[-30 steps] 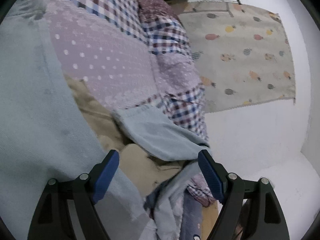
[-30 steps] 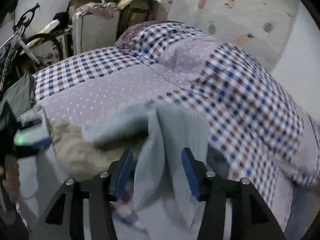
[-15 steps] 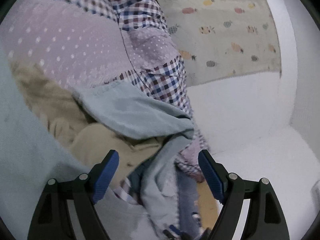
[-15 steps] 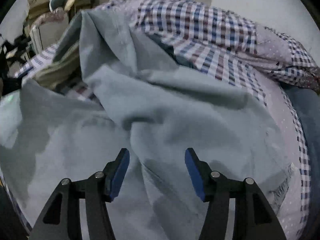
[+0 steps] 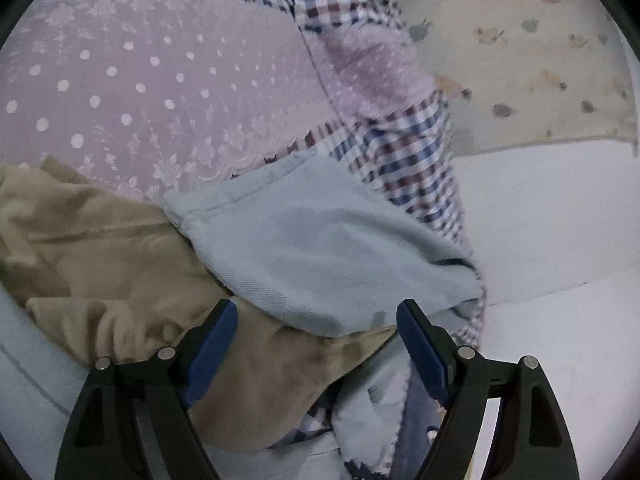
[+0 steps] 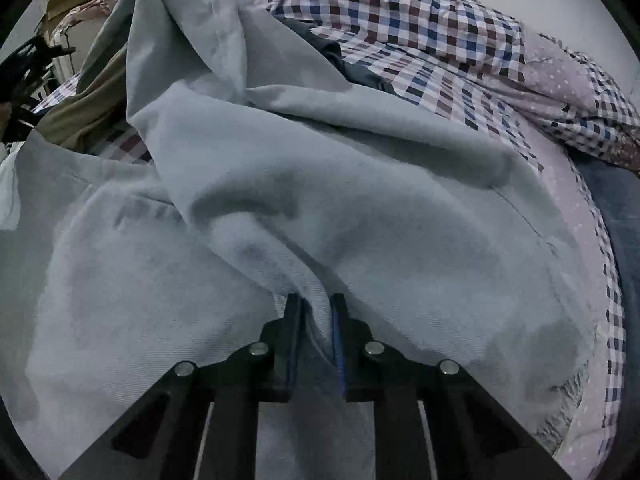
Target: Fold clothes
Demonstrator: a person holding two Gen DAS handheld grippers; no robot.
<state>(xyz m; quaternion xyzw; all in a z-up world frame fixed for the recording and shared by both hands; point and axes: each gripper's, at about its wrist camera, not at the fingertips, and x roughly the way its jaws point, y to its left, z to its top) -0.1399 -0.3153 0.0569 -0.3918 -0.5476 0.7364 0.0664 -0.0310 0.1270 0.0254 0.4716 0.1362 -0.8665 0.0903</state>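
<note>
A light blue garment (image 6: 360, 184) lies crumpled over a patchwork bedspread (image 6: 420, 28) and fills most of the right wrist view. My right gripper (image 6: 316, 308) is shut on a raised fold of this garment. In the left wrist view a corner of the same light blue cloth (image 5: 320, 248) rests on a tan garment (image 5: 120, 260). My left gripper (image 5: 316, 316) hangs open just above both, with its blue pads on either side and nothing held.
The bedspread (image 5: 180, 80) has pink dotted and checked patches. A pale rug with small animal prints (image 5: 520, 60) lies on the white floor (image 5: 560, 240) beside the bed. Darker clothes (image 5: 416, 432) bunch below the left gripper. Boxes and clutter (image 6: 72, 12) stand at the far left.
My right gripper has gone from open to shut on a fold of the light blue garment. The left gripper has dropped closer to the blue corner and the tan cloth, still open.
</note>
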